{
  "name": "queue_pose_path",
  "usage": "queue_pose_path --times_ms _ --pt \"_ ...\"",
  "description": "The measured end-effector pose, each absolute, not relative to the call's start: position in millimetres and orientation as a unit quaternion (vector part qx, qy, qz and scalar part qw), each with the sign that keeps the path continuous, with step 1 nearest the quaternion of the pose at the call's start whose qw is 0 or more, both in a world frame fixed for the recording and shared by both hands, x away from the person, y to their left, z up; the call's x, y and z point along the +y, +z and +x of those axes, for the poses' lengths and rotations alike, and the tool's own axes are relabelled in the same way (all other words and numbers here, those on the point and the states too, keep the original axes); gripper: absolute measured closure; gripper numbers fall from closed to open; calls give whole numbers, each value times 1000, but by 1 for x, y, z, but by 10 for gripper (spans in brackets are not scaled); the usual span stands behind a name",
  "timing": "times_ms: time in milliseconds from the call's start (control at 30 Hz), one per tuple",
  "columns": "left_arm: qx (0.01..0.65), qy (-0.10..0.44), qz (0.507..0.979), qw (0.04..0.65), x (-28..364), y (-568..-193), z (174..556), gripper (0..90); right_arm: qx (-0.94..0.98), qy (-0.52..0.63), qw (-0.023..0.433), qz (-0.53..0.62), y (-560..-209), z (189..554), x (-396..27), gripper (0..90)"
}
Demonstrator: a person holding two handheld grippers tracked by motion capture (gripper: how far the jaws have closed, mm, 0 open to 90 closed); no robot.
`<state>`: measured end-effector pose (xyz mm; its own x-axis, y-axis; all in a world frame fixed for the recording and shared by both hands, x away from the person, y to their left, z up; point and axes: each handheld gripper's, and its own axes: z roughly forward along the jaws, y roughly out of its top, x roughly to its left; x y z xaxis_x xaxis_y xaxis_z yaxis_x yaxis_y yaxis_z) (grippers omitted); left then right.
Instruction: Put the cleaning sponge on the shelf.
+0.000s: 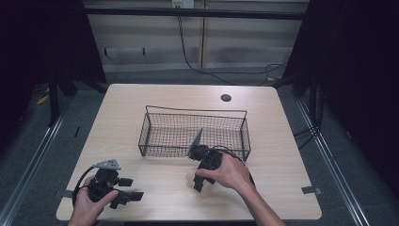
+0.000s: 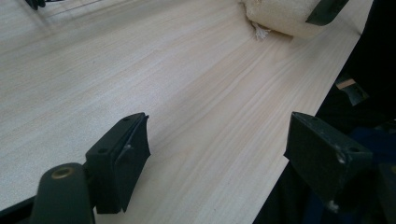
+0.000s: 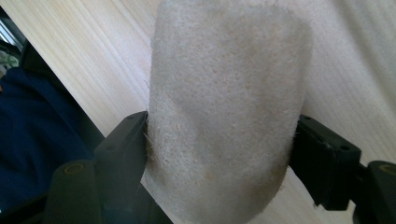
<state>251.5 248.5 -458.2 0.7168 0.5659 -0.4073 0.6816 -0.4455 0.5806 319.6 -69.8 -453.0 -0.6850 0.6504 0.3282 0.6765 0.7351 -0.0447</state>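
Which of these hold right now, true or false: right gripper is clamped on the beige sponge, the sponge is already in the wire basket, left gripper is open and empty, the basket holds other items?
1. The right gripper is clamped on the beige sponge. True.
2. The sponge lies inside the wire basket. False: it is in front of the basket, over the wooden table.
3. The left gripper is open with nothing between its jaws. True.
4. The basket holds other items. False: only its mesh bottom shows.
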Motion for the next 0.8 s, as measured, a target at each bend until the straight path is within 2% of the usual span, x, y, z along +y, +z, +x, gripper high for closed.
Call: queue_pose_path --times_ms 467,800 --pt "366 -76 849 373 249 -458 252 212 -924 -38 134 -357 -438 316 -72 251" --pt "367 -77 848 375 249 -458 252 213 -923 -31 131 -360 -427 313 -74 252"
